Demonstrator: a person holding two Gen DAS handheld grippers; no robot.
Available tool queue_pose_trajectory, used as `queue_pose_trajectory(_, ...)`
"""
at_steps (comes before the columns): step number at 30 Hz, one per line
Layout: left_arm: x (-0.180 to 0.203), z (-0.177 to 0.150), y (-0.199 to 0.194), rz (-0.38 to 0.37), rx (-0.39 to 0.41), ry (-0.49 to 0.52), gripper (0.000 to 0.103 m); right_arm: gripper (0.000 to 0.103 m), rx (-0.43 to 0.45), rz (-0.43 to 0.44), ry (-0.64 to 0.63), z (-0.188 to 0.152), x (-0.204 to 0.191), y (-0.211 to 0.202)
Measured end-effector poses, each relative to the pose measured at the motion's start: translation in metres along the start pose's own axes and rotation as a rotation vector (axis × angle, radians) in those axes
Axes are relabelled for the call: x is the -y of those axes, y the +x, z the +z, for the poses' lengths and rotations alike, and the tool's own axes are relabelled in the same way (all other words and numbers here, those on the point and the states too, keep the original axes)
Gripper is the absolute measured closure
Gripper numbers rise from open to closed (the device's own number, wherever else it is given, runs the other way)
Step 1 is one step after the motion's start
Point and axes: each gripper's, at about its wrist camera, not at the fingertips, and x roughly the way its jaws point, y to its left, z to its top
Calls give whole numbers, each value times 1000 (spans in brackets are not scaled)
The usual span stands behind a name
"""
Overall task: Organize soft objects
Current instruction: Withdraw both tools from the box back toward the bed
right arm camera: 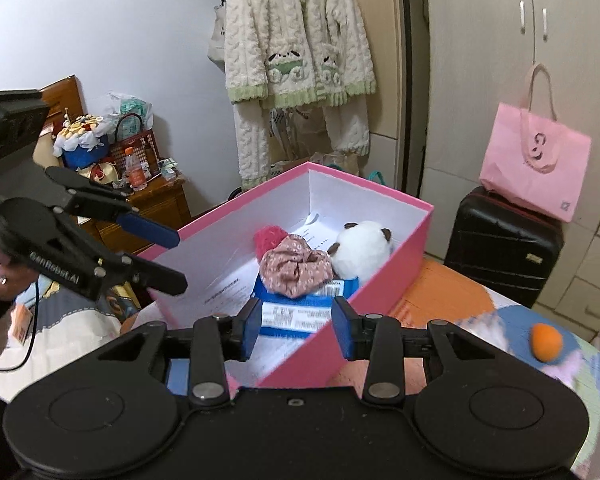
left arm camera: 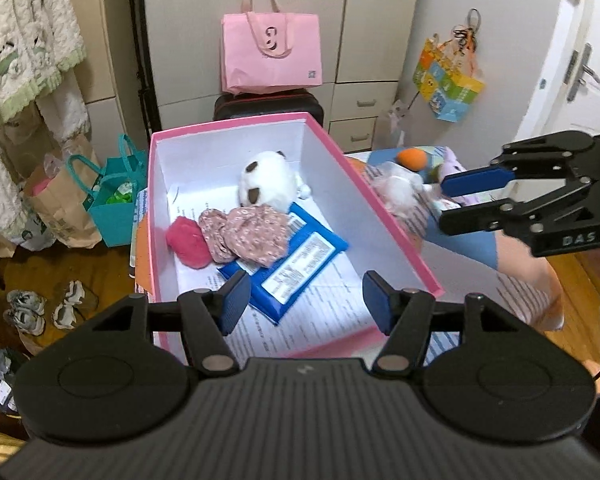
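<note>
A pink box point(left arm camera: 388, 220) with white inside stands on the bed. In it lie a white panda plush point(left arm camera: 266, 178), a floral cloth scrunchie point(left arm camera: 248, 236), a red fuzzy ball point(left arm camera: 188, 242) and a blue packet point(left arm camera: 300, 268). The same box point(right arm camera: 384, 280) holds the panda point(right arm camera: 364, 248), scrunchie point(right arm camera: 296, 266) and red ball point(right arm camera: 270, 238) in the right wrist view. My left gripper point(left arm camera: 304, 300) is open and empty over the box's near end. My right gripper point(right arm camera: 296, 326) is open and empty above the box's near corner. An orange ball point(left arm camera: 412, 159) and other plush toys point(left arm camera: 400, 190) lie outside, right of the box.
A pink tote bag point(left arm camera: 272, 54) sits on a black suitcase point(right arm camera: 500, 246) behind the box. Teal and paper bags point(left arm camera: 116, 200) stand on the floor at left. A fluffy robe point(right arm camera: 296, 52) hangs on the wall. A wooden nightstand point(right arm camera: 156, 204) holds clutter.
</note>
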Motion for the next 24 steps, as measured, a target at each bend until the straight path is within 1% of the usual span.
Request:
queue_pose_trajectory(2,9,-3,-5,1,-2,18,41,58,4,-8,-7,-7,-3,-15)
queue_pose_trajectory(4,19,-6,-10,-5,-6,38,41,55,3,-17,-12,-14,-6,-27)
queue_pose_trajectory(11,52,-16,-30,-25,-41,97,40,55,-19,-53,-26,-39,-14,-63)
queue_pose_trajectory(13,62,-20,-34,-37,-48,115,40,54,-18,-62,-31,-46,-15,-72)
queue_pose_trajectory(15,74,-22,-37,-69,-50,144,40,54,-18,-67,-37,-52,-16,-80)
queue_pose_trajectory(17,85,-25,-36,-102,-59,166,40,54,-22,-79,-43,-61,-16,-86)
queue_pose_trajectory(22,109,-33,-26,-139,-90,192,40,54,-31,-102,-32,-80,-14,-98)
queue_pose_trajectory(24,117,-36,-18,-158,-111,195,40,52,-30,-109,-19,-89,-11,-101)
